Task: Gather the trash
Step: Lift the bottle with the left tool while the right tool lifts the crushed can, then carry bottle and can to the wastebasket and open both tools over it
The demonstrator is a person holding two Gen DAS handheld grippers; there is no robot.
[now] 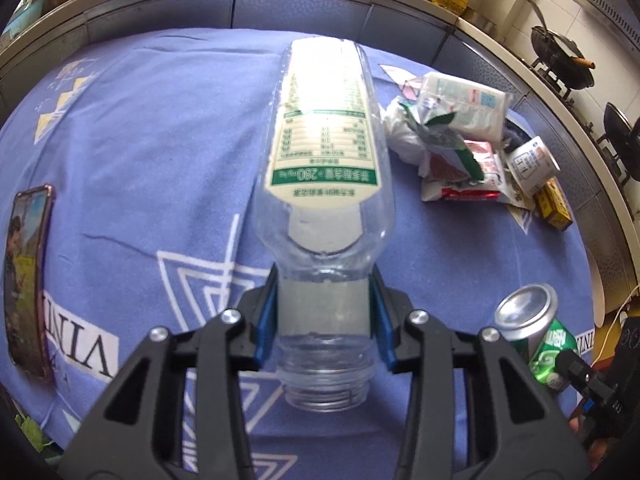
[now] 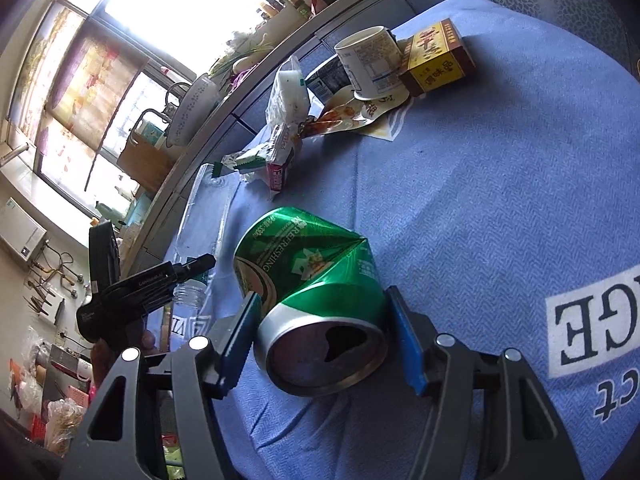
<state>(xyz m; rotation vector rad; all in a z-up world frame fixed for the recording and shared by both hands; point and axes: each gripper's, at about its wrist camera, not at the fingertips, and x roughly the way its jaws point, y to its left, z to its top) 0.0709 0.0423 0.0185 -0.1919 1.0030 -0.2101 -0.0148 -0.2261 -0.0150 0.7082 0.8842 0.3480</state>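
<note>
The left tool [image 1: 324, 320] is clamped on the neck of a clear bottle [image 1: 324, 152]; both blue pads press just below its shoulder, above the uncapped threaded mouth. The bottle's long axis runs straight out along the tool's line, base away, mouth toward the camera. It seems to be lifted off the blue cloth [image 1: 160, 128] on the desk, though the base may be touching; I cannot tell.

The right tool [image 2: 320, 328] straddles a crushed green can [image 2: 312, 280] lying on its side on the cloth. Its open top faces the camera and its dented body points away, so its long axis also lies along the tool. The right pad appears to touch the can's rim; the left pad stands just beside the can with a sliver of gap, so the jaws are apart and not yet gripping.

The rest of the trash, a heap of wrappers [image 1: 448, 152], a cup [image 2: 372, 64] and a yellow box [image 2: 436, 60], sits at the far edge of the cloth, well apart from both tools. The can is by far the right hand's nearest item; closing squarely across its width is what the coming move turns on
</note>
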